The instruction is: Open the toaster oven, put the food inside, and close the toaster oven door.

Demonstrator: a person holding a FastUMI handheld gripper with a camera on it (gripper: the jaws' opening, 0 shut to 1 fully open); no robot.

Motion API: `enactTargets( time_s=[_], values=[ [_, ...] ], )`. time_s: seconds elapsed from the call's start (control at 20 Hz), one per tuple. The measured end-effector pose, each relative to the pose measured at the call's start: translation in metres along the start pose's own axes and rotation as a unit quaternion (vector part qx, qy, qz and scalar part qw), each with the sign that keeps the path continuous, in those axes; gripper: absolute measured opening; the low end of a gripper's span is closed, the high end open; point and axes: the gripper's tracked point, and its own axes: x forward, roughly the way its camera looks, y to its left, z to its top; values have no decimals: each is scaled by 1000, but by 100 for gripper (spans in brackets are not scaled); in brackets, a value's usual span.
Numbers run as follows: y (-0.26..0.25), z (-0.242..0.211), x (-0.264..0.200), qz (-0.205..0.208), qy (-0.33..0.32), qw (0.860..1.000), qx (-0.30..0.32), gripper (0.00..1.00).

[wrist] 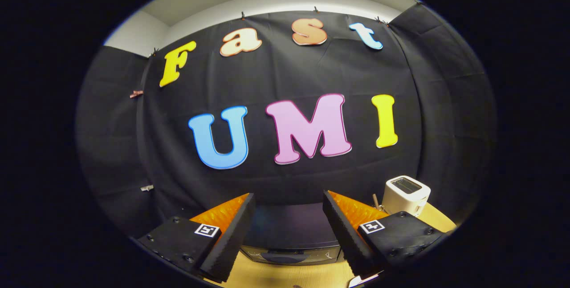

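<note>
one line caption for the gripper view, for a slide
Open gripper held above the toaster oven on a wooden table, a white toaster beyond its fingers.

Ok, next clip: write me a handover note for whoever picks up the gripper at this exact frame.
Gripper: fingers open, nothing between them, held above the wooden table.
Toaster oven: just ahead of and below the fingers, seen from above; its top and part of the front show, and the door looks shut, though I can't be certain.
White toaster: on the table beyond the right finger, not part of the job.
Done: nothing evident.
Left: open the door, locate the food, load it, close the door.
</note>
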Motion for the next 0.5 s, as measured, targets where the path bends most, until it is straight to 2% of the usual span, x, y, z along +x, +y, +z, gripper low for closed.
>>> enactTargets(
  time_s=[0.2, 0.4, 0.5],
  values=[
    [-1, -78, 28, -5, 52, 999, -11, 98],
    [-15, -141, 40, -50, 115, 992, -12, 98],
    [-16, -161, 44, -55, 136, 989, -3, 99]
  ],
)
